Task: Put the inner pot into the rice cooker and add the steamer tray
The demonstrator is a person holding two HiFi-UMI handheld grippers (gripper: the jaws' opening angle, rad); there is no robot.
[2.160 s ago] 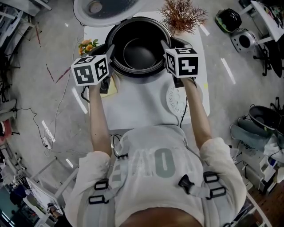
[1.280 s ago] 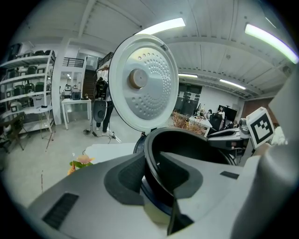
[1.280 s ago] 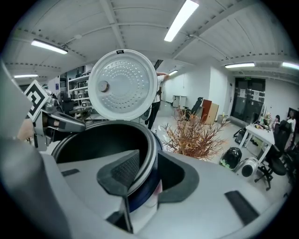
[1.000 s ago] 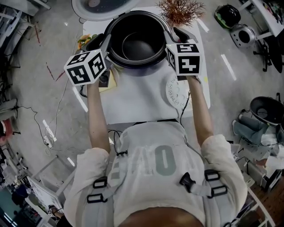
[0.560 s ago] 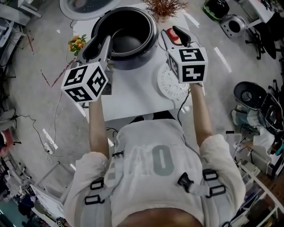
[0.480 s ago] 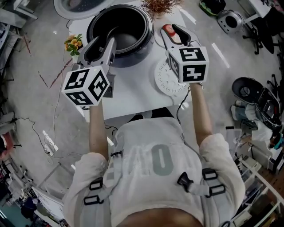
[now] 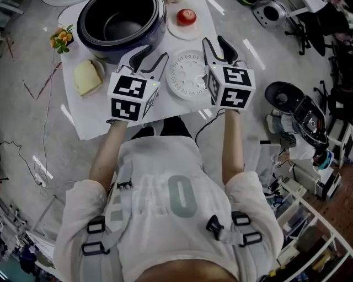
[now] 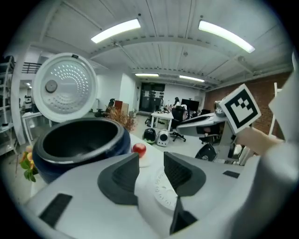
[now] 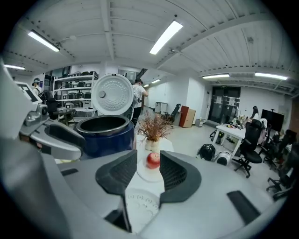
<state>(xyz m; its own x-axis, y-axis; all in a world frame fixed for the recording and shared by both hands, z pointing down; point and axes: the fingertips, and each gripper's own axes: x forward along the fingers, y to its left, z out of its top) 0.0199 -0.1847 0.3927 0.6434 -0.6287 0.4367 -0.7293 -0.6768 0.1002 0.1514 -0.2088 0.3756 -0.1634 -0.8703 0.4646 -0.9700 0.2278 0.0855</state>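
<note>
The dark inner pot (image 7: pixel 120 25) sits inside the blue rice cooker (image 7: pixel 156 30) at the table's far left, its white lid (image 8: pixel 65 86) standing open. The white perforated steamer tray (image 7: pixel 186 67) lies flat on the table between my two grippers. My left gripper (image 7: pixel 150 58) hovers at the tray's left edge, its jaws opening with nothing between them. My right gripper (image 7: pixel 219 48) hovers at the tray's right edge, open and empty. In the right gripper view the tray (image 9: pixel 141 205) shows below the jaws, with the cooker (image 9: pixel 105 133) behind on the left.
A red apple (image 7: pixel 186 16) rests on a small plate just beyond the tray. A yellowish pad (image 7: pixel 87 77) in a dish and small flowers (image 7: pixel 62 37) lie left of the cooker. A dried plant (image 9: pixel 152 127) stands behind the apple. The white table (image 7: pixel 96 113) ends near the person; clutter covers the floor at right.
Both grippers have left the cooker's rim and drawn back and to the right, now flanking the steamer tray. The inner pot stays in the cooker. The left jaws have widened.
</note>
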